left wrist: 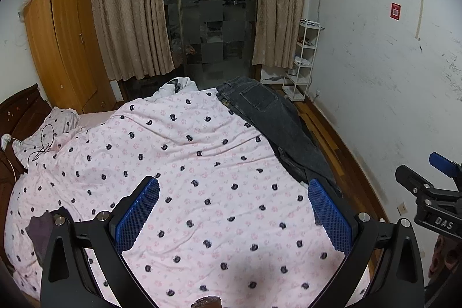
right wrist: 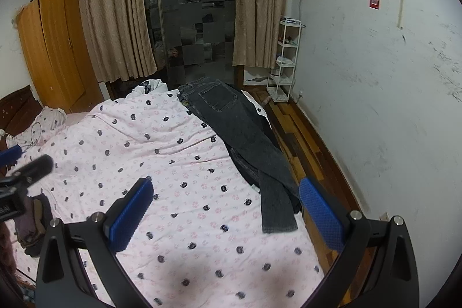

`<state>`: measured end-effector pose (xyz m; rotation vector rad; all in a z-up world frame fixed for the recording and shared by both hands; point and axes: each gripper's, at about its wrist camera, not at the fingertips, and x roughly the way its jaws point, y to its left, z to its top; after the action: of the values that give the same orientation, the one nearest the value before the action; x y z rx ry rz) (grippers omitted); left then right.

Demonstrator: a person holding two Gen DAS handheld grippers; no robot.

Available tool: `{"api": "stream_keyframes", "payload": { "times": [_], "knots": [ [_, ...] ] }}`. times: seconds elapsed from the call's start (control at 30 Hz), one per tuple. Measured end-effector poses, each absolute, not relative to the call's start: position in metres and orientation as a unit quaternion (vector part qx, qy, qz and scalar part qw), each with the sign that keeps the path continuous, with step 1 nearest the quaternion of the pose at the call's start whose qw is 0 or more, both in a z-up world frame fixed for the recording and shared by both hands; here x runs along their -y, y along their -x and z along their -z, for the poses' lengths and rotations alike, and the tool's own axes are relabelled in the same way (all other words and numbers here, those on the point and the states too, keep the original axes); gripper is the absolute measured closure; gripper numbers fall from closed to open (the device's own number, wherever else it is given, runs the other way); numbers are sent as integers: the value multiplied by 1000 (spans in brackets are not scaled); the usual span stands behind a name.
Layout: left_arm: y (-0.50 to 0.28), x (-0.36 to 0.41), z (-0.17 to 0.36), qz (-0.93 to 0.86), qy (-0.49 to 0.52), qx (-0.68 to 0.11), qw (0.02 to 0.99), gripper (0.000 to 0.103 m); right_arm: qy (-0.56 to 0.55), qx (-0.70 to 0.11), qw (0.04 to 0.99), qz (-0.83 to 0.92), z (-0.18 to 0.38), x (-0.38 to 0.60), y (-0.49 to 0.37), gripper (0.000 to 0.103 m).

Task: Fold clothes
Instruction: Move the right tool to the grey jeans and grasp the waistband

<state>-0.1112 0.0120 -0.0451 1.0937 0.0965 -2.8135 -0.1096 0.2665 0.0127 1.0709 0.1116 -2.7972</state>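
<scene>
Right, with both sets of jaws wide open and empty over the bed (left wrist: 202, 221), I'd reach for the jeans (right wrist: 245, 134) — right gripper (right wrist: 228, 210) on the near leg cuff, left gripper (left wrist: 234, 210) toward the waistband.

Dark garment (left wrist: 43, 230) at bed's left edge: partly behind the left gripper's frame, type unreadable. Jeans (right wrist: 245, 134): far side drops over the bed's edge, out of sight. Items on the white shelf rack (right wrist: 284, 59) too small to identify.

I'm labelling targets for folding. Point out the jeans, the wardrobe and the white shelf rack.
jeans (right wrist: 245, 132), right wrist view, upper leg.
wardrobe (left wrist: 66, 48), left wrist view, door.
white shelf rack (right wrist: 284, 59), right wrist view, middle shelves.
</scene>
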Motion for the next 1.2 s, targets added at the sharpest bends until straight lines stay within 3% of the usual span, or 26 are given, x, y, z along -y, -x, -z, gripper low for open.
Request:
{"api": "stream_keyframes", "payload": {
  "times": [0.2,0.4,0.57,0.9,1.2],
  "knots": [
    [142,-15,66,929,-358,-51,78,1,-350,-51,89,931,32,-274,181,0],
    [160,-18,87,925,-359,-65,107,1,-371,-61,96,922,114,-277,264,1],
    [175,-30,103,924,-355,-65,124,1,-390,-66,119,911,185,-272,324,19],
    [199,-44,150,923,-349,-73,147,1,-415,-94,97,900,342,-257,450,20],
    [214,-32,199,915,-356,-96,165,1,-453,-137,74,878,467,-235,534,35]
  ]
}}
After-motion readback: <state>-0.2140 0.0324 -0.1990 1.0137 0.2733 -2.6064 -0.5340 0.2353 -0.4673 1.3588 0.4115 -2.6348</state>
